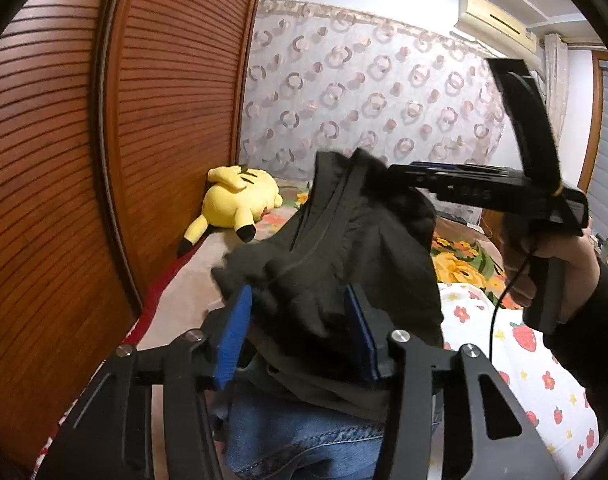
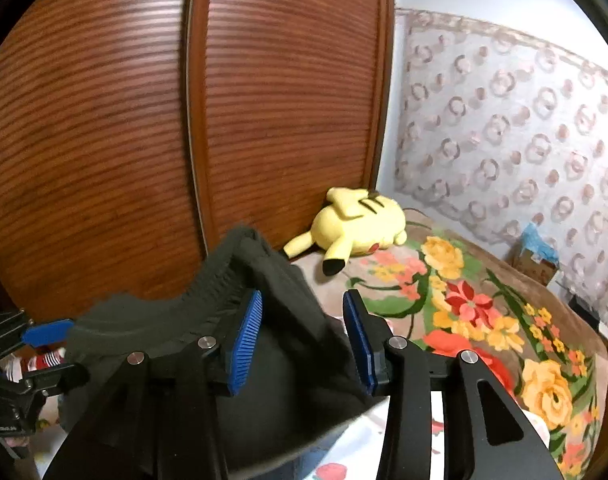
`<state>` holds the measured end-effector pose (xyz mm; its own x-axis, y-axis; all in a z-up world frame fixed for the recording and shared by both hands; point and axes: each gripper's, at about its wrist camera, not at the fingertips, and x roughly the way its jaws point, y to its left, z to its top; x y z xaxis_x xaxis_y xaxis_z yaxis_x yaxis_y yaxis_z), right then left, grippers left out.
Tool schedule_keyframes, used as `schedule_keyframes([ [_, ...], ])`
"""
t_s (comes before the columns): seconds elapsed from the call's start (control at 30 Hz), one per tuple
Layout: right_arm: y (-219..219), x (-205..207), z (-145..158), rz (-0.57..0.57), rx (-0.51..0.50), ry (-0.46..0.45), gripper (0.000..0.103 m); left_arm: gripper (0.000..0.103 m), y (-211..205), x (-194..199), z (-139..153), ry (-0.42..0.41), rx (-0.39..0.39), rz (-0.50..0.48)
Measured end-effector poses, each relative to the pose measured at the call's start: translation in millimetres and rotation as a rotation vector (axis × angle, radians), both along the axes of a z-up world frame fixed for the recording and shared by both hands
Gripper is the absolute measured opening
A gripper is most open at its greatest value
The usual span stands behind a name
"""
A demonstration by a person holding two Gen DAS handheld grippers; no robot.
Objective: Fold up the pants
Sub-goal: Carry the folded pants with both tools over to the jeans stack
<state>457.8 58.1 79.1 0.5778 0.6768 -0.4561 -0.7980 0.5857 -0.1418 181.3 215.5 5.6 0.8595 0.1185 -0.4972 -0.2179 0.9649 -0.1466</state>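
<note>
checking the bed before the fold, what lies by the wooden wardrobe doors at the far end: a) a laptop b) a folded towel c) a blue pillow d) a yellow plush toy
d, a yellow plush toy with black-tipped ears lies on the floral blanket right beside the slatted wardrobe doors, beyond the dark pants.

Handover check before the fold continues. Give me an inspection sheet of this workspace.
Surface: bed with floral blanket and strawberry sheet.
Job's things: black pants lifted off the bed, bunched, unfolded.
Clutter: yellow plush; blue denim below.
Grippers: left tool has fabric between its pads, grip unclear; right tool open, fabric draped across.
Cables: black cable hanging by the right handle.
Surroundings: louvred wooden doors, patterned curtain, air conditioner.
</note>
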Motion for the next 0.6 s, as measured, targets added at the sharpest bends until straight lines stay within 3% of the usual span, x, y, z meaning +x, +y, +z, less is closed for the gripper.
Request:
schedule_keyframes([
  [0.13,-22.7,-16.7,2.3,0.014,0.045,0.0,0.044,0.064,-5.1,1.0,3.6,-0.014,0.018,-0.021],
  [0.37,-30.7,-33.8,-17.6,0.109,0.019,0.051,0.044,0.065,-15.8,14.4,4.9,0.0,0.056,-0.053],
  [0.6,-19.6,4.2,-28.9,0.073,-0.021,0.076,0.044,0.065,-5.5,28.8,-8.9,0.059,0.061,-0.04],
])
